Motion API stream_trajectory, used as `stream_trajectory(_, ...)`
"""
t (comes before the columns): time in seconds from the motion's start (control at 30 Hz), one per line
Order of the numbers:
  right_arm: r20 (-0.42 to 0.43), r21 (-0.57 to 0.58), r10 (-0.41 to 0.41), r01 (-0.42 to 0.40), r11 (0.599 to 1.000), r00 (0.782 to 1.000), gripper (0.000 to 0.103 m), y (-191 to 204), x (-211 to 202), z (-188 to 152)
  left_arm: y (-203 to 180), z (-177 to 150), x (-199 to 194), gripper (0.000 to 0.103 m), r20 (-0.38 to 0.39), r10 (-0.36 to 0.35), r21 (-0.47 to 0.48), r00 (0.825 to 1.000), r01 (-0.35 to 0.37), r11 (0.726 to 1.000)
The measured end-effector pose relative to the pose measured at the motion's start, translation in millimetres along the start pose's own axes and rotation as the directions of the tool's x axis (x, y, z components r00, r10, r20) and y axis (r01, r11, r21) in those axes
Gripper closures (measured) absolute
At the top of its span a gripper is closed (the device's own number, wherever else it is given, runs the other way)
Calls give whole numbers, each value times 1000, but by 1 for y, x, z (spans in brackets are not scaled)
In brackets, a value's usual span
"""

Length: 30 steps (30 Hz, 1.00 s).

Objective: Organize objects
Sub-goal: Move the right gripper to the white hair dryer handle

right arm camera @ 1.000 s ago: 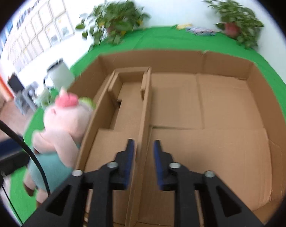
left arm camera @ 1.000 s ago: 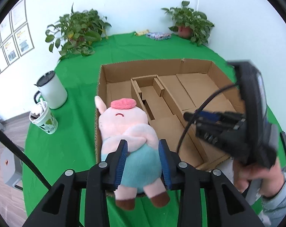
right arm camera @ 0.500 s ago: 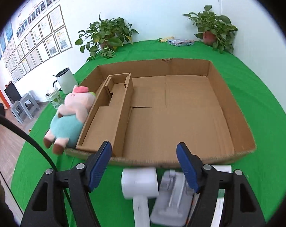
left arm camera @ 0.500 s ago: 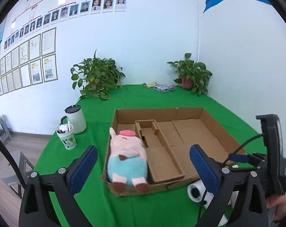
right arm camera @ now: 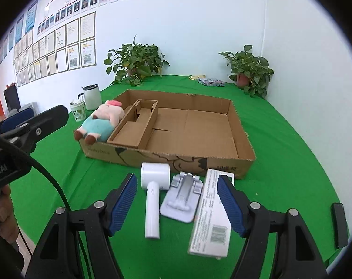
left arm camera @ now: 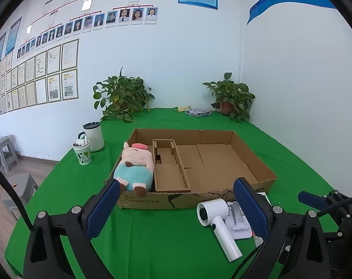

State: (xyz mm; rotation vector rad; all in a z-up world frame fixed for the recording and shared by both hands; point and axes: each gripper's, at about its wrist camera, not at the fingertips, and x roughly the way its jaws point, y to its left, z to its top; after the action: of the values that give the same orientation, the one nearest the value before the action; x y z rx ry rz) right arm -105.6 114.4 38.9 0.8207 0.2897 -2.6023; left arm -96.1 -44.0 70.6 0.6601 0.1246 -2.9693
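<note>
Cardboard box (left arm camera: 255, 167) sits in the middle of the green surface (left arm camera: 152, 232), wide and shallow, with a narrow cardboard divider (left arm camera: 169, 162) set into its left part. A plush pig (left arm camera: 134, 167) lies in the slot between that divider and the box's left wall, head toward the far wall, feet poking up at the near edge. Just in front of the box, on the cloth, lie three things side by side — a white hair dryer (right arm camera: 153, 193) with its handle pointing toward the near edge, a pale grey plastic holder (right arm camera: 182, 197) touching it on the right, and a long white carton (right arm camera: 213, 216) with a barcode, beside the holder. The left hand-held gripper (left arm camera: 176, 207) hangs in front of the box with its blue pads spread wide and nothing between them. The right hand-held gripper (right arm camera: 180, 205) is likewise wide open, held above the dryer, holder and carton, touching none of them. To the left of the box stand a white kettle (left arm camera: 93, 137) and a patterned cup (left arm camera: 82, 152) close together. Two potted plants (left arm camera: 122, 95) sit at the far edge by the wall, with a small patterned packet (left arm camera: 198, 112) between them — well apart from the box.
</note>
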Motion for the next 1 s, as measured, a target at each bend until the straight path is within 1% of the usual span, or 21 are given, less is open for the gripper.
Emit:
stream_trajectory(0.2,10,-1,4,-4,1000,1000,32,0,-12,-11,-13,-16,-30,5,-6,37,6,999,-37,999)
stream_trajectory(0.33,0,7,-1,1,1000,1000,32,0,-15,-19,-16,-22,-38,5,0,57,9,998,-57,998)
stream_trajectory(0.43,-2,14,-11,11,1000,1000,32,3,-17,-25,-17,-28,-39,5,-11,68,25,998,-67,997)
stream_trajectory(0.6,-16,22,-32,32,999,999,32,9,-17,-30,-4,-34,-37,5,-14,27,5,1000,-27,1000)
stream_trajectory(0.7,-25,15,-52,52,999,998,32,13,-16,-31,7,-36,-31,5,-22,24,-6,999,-24,1000)
stream_trajectory(0.87,-19,6,-50,51,999,999,32,17,-16,-34,28,-38,-13,5,-59,-6,-52,998,3,999)
stream_trajectory(0.9,-20,9,-43,43,999,999,32,16,-16,-35,30,-40,-8,5,-69,-20,-61,997,16,998)
stream_trajectory(1.0,-23,20,1,-1,1000,1000,32,11,-16,-39,37,-42,7,5,-100,-94,-89,991,86,992)
